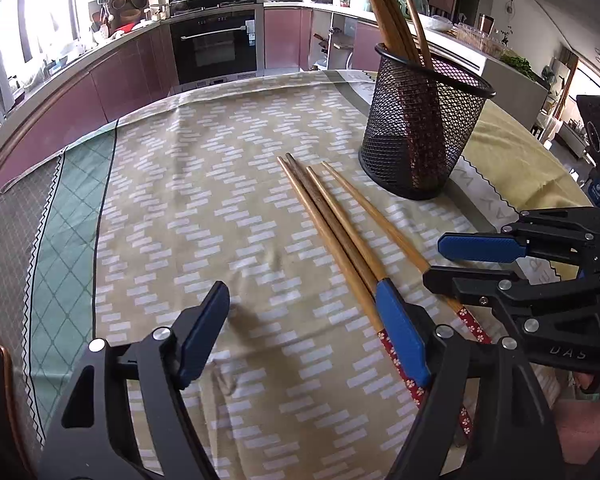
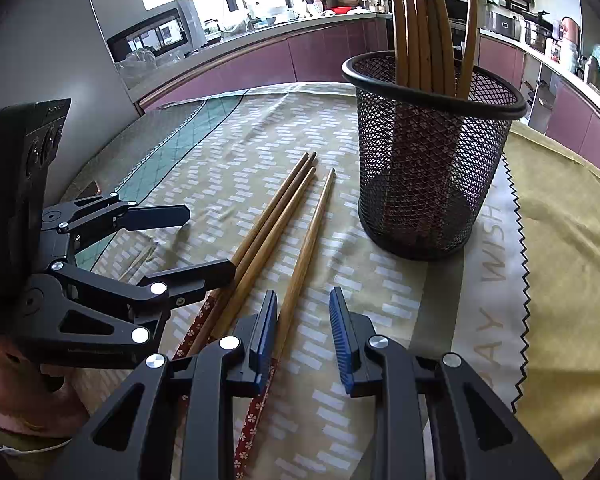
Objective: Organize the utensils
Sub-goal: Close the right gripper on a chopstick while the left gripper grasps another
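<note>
Kitchen cabinets in a dusty pink run along the far wall, with a built-in oven [image 1: 214, 46] set into them and a microwave [image 2: 156, 32] on the counter by the window. Nearer lies the worktop, covered by a beige patterned tablecloth [image 1: 204, 184] with a green band toward its left edge and a yellow cloth [image 2: 572, 264] over its right side.

Toward the far right part of the worktop stands a black mesh holder [image 1: 420, 128], upright, with several wooden chopsticks leaning out of its top. Just beside it, nearer the front edge, four loose chopsticks [image 1: 332, 228] lie flat on the cloth, tips pointing toward the far edge; three lie close together and one a little apart on the holder's side. Their handle ends carry a red flowered pattern.

At the front edge, the left gripper [image 1: 300, 336] has its fingers spread wide and empty; its right finger [image 1: 400, 332] lies over the handle ends of the grouped three. The right gripper [image 2: 304, 340] has its fingers set much closer together, around the handle of the single chopstick [image 2: 304, 256]; the left finger [image 2: 266, 328] looks to be against it, while a gap shows before the other, so no firm hold is seen.
</note>
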Demonstrator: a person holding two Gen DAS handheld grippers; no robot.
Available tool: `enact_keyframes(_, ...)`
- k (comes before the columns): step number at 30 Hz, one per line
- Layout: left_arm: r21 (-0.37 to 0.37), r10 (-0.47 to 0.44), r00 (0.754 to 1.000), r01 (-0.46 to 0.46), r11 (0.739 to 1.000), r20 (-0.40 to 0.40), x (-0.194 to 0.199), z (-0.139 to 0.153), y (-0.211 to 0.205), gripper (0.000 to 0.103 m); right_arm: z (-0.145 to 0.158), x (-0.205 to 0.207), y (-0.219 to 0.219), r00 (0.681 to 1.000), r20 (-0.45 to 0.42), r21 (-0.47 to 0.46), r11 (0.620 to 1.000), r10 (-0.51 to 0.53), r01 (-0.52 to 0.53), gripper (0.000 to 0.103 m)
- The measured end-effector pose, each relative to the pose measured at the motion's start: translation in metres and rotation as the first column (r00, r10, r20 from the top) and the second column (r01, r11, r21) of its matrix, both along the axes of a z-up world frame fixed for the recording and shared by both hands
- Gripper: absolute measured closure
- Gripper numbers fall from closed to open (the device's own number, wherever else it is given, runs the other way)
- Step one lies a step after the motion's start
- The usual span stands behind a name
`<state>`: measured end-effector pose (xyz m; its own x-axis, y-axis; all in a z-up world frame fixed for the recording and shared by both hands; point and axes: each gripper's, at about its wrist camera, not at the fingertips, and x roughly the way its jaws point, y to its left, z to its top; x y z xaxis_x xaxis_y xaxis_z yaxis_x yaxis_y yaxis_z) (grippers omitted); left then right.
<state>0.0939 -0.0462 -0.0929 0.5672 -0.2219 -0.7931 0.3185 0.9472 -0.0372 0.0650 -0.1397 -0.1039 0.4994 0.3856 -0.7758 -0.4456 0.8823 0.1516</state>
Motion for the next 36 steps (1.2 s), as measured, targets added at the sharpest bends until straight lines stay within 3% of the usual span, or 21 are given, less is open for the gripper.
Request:
enact_keyframes(17,0.02,0.025,1.0,-0.025,0.999,-0.013,0.018,0.0,0.001,0.052,0.0,0.011,0.014,1.0,0.031,-0.043,0.999,0.004,-0.003,0.078)
enact_keyframes(26,0.001,0.025,1.0,-0.025,1.0,-0.013,0.024,0.001,-0.005,0.082,-0.001,0.017,0.008,1.0,0.014,-0.009,1.0,-0.021,0.021,0.093)
enact_keyframes(27,-0.005,0.032,0.999,-0.032,0.999,-0.014,0.024,0.001,-0.004,0.09,0.0,0.017,0.007,1.0,0.014,-0.005,1.0,-0.022,0.022,0.093)
enact_keyframes(36,-0.06,0.069,0.997,-0.07,0.996,-0.027,0.019,0.002,0.006,0.095,0.004,0.011,-0.012,0.999,0.0,0.063,0.997,-0.041,0.041,0.097)
